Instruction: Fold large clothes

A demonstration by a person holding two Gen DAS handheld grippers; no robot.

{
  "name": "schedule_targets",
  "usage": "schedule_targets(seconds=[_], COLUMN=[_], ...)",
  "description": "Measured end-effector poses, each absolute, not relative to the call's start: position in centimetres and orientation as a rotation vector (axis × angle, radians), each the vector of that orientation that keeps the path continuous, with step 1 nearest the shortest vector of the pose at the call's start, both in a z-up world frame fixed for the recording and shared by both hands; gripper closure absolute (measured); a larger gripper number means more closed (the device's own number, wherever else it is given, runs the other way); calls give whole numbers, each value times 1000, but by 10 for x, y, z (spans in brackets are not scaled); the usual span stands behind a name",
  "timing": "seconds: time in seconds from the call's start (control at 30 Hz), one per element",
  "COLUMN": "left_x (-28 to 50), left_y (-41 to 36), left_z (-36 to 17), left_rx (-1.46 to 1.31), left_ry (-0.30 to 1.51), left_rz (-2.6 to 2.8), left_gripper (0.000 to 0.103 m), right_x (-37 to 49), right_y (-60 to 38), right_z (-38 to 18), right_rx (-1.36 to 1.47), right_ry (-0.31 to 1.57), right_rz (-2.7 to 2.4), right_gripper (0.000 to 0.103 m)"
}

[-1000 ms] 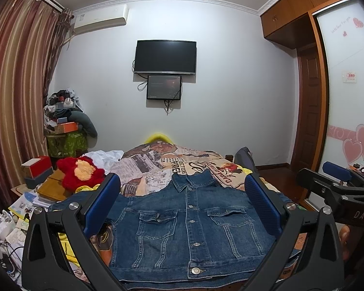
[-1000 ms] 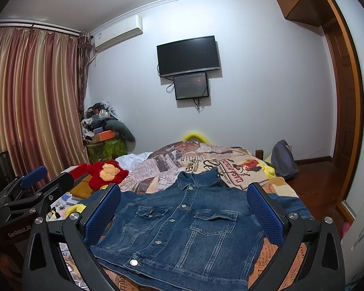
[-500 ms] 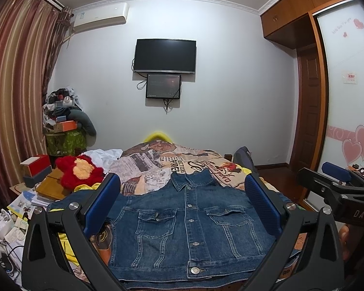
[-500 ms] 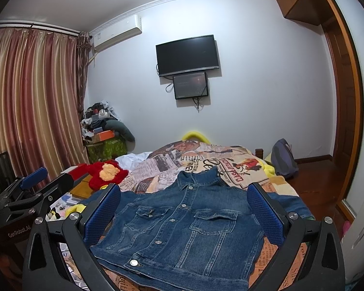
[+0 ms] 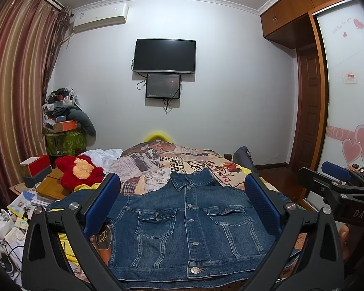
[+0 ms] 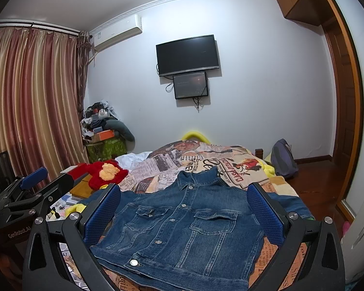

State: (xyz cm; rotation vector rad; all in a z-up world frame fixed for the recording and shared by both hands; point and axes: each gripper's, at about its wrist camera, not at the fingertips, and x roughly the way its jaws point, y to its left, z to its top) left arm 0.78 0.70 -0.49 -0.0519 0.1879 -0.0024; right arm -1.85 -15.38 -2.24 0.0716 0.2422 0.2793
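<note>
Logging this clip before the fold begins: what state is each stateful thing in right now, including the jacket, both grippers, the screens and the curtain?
Denim jacket: spread flat on the bed, front up, buttoned, not yet folded.
Left gripper: open, empty, above the jacket.
Right gripper: open, empty, above the jacket.
TV: off, screen dark.
Small screen: on, dimly lit.
Curtain: drawn shut.
Wooden door: closed.

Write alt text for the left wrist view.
A buttoned denim jacket lies front up on a bed with a newspaper-print cover, framed by the open left gripper. The right gripper hovers at right; a red plush toy sits left.
</note>
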Motion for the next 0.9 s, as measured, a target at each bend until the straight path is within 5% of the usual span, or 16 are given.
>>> schedule_targets(seconds=[0.9], left_x=[39], left_y=[24], left_z=[-16], left_rx=[-87], left_ry=[237], left_rz=[22], left_gripper=[0], right_x=[6], right_y=[-147], right_z=[-33], right_rx=[37], right_ry=[268], right_rz=[249], right_gripper=[0])
